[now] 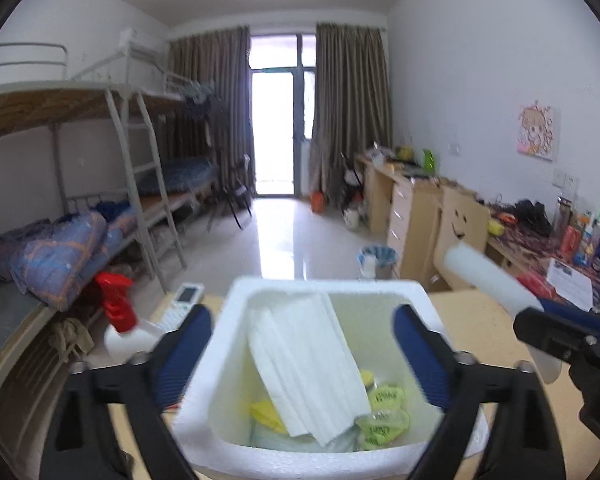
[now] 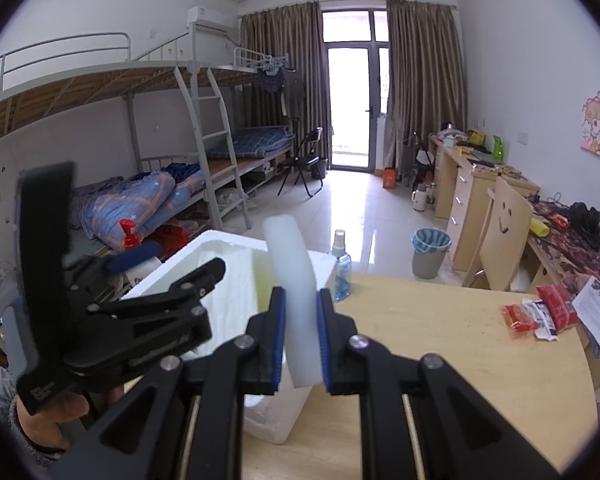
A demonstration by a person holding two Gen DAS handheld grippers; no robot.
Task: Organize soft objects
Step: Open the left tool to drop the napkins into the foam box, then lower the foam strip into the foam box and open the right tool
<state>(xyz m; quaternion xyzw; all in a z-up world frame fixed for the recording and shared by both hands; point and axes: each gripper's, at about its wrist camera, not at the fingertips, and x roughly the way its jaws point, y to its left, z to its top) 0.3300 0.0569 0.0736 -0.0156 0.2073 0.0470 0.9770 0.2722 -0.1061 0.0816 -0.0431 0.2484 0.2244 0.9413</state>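
L gripper [image 1: 302, 354] jaws spread wide, nothing between pads, poised over white foam box [image 1: 236, 312] w/ folded white sheet [image 1: 312, 364] lying inside, apparently just dropped. R gripper [image 2: 302, 340] clenched on white foam strip [image 2: 296, 300], held upright beside box rim, prob. next to go in. Box sits on wooden table [image 2: 460, 344], within reach of both.

i see a white foam box [image 1: 236, 344] on the wooden table, open-topped; inside it a folded white cloth [image 1: 312, 364] leans tilted over yellow-green soft pieces [image 1: 384, 412]; a pale white foam strip [image 2: 296, 292] stands upright, pinched beside the box.
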